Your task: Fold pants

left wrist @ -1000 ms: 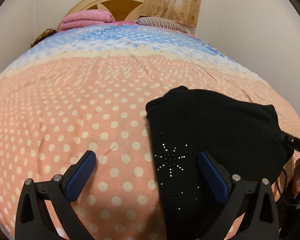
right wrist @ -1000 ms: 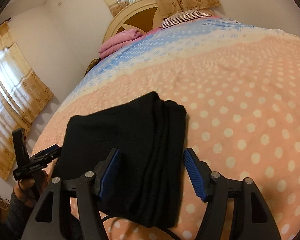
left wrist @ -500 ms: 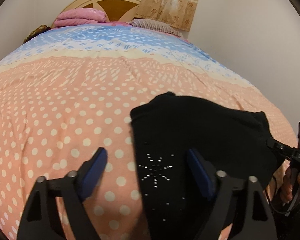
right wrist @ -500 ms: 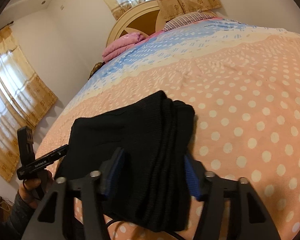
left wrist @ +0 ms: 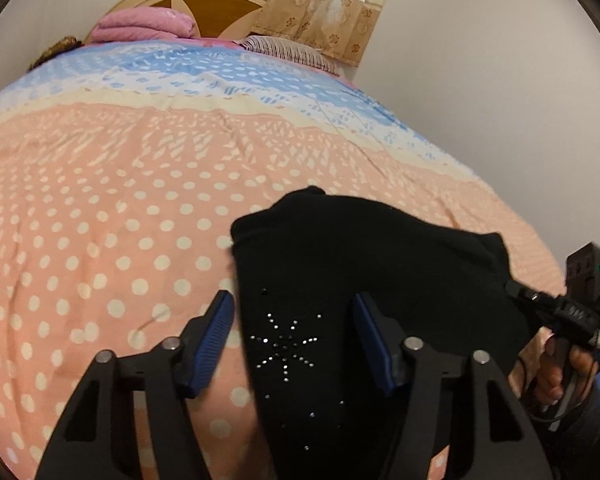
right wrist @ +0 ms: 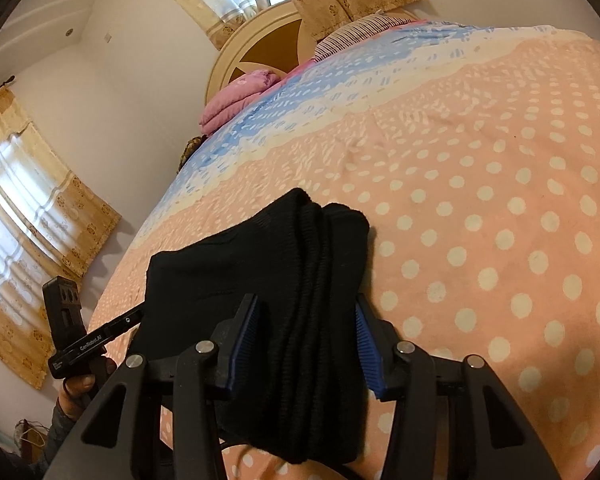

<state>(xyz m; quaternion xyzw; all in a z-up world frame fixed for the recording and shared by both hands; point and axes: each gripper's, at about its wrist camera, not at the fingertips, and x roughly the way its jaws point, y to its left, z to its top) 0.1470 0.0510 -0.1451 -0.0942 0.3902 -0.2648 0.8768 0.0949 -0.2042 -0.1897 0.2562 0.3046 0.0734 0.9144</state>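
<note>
Right wrist view shows my right gripper (right wrist: 306, 344) and left gripper (left wrist: 296, 344) both spread open astride the folded pants (right wrist: 284, 280) near the bed's (right wrist: 500, 200) front edge, seemingly untouched; closing unevenly could spill the stacked layers.

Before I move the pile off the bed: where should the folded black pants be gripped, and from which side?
Probably the stacked ribbed edges of the black pants, coming in low from the near end. The layers there bunch into one thick ridge, already lying between the right gripper fingers, so one pinch likely catches every layer. The flat rhinestone panel gives less to bite.
</note>
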